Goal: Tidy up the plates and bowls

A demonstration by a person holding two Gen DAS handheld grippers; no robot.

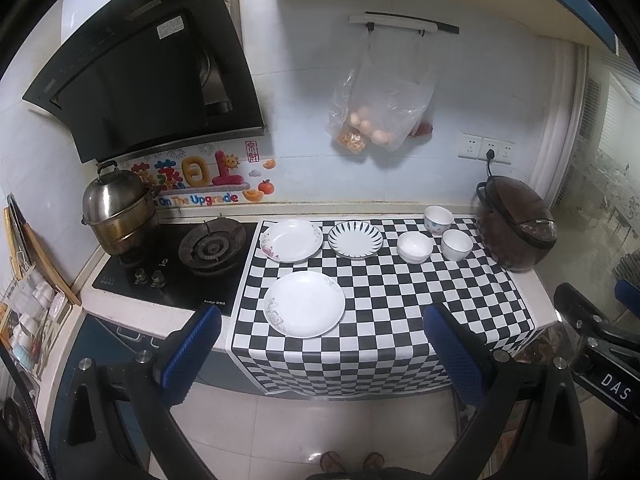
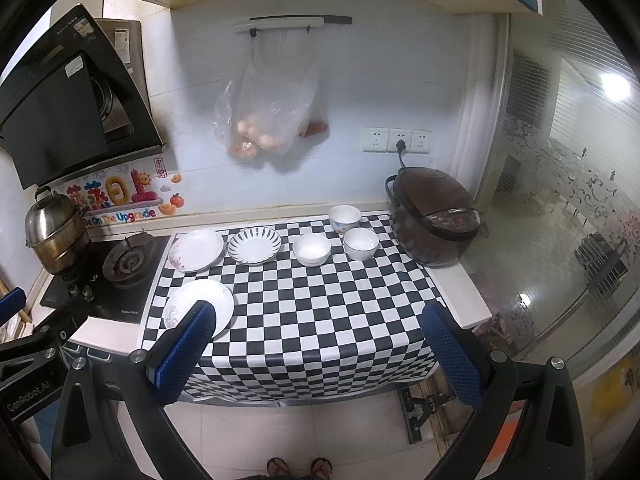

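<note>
While both the left hand-held gripper (image 1: 320, 354) and the right hand-held gripper (image 2: 318, 350) hang wide open and empty short of the table (image 1: 538, 280), nothing looks stacked yet. Nearest lies a floral plate (image 1: 304, 304), beyond it two more plates (image 1: 291, 240) and three bowls (image 1: 415, 247), all apart. The right gripper's finger partly hides the near plate.

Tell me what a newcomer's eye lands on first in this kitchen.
The black-and-white checkered cloth over the counter grabs the eye first, with three plates on its left part and three bowls at the back right. Next come the brown rice cooker at the cloth's right end and the bag of eggs hanging on the wall above. Blue fingers frame the foreground.
</note>
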